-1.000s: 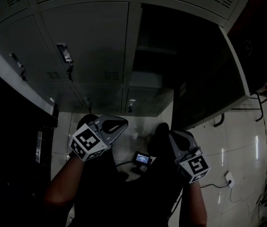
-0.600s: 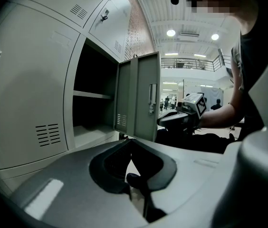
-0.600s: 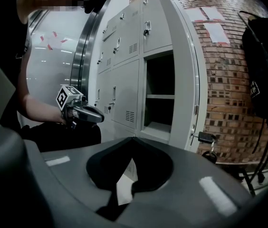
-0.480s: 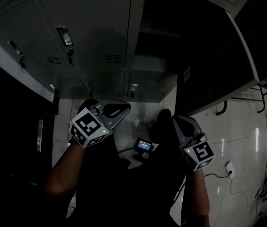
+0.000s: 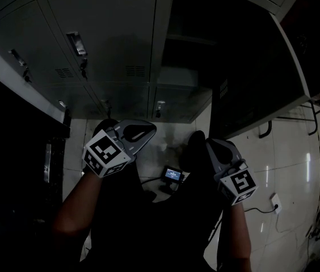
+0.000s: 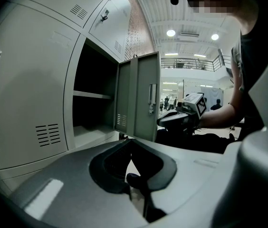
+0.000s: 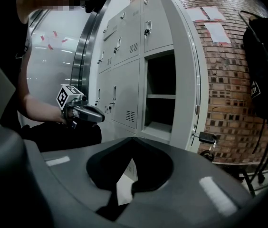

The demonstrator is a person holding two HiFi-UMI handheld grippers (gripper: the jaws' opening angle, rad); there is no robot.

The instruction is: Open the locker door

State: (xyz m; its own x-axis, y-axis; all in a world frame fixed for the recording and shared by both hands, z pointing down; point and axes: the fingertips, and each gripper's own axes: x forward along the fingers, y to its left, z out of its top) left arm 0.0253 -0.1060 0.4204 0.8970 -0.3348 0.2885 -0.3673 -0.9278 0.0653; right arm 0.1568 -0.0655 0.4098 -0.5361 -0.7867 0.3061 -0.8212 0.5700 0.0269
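Note:
The locker door (image 5: 251, 89) stands swung wide open to the right of its dark, empty compartment (image 5: 185, 55), which has one shelf. Both grippers hang low in front of my body, well short of the lockers. My left gripper (image 5: 147, 131) is shut with nothing between its jaws. My right gripper (image 5: 197, 146) is shut and empty as well. In the left gripper view the open door (image 6: 138, 101) shows beside the right gripper (image 6: 179, 118). In the right gripper view the door (image 7: 188, 75) is seen edge-on, with the left gripper (image 7: 89, 113) at the left.
Closed grey lockers (image 5: 103, 44) fill the left and top of the bank. A bunch of keys (image 7: 206, 138) hangs from the open door's lock. A small lit device (image 5: 172, 174) and a cable with a socket (image 5: 274, 213) lie on the tiled floor. A black bag (image 7: 262, 80) hangs by the brick wall.
The head view has tipped slightly since a second ago, so the lockers sit a little higher in the frame. Both grippers stay shut in nearly the same place.

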